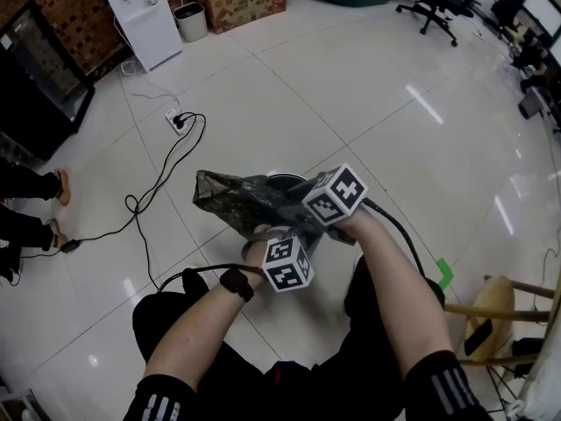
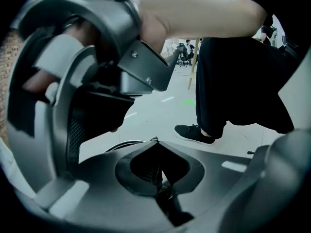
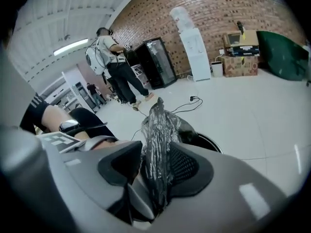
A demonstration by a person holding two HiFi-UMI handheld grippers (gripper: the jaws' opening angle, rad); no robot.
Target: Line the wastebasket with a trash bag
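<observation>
A crumpled black trash bag (image 1: 235,196) hangs over the round wastebasket (image 1: 286,180) on the floor in front of me. In the head view my right gripper (image 1: 302,207) reaches into the bag's right side. In the right gripper view the bag (image 3: 158,130) runs bunched between that gripper's (image 3: 154,149) jaws, which are shut on it, with the basket's rim (image 3: 212,142) just behind. My left gripper (image 1: 272,242) sits lower, close under the right one. Its (image 2: 156,142) jaws are shut, and I see no film clearly between them. The basket rim (image 2: 122,144) shows behind them.
Black cables and a power strip (image 1: 178,121) lie on the tiles to the left. A bystander's feet (image 1: 58,188) are at the left edge, a wooden stool (image 1: 500,310) at the right. A water dispenser (image 1: 140,16), a small bin (image 1: 190,21) and a cardboard box (image 1: 245,3) stand far back.
</observation>
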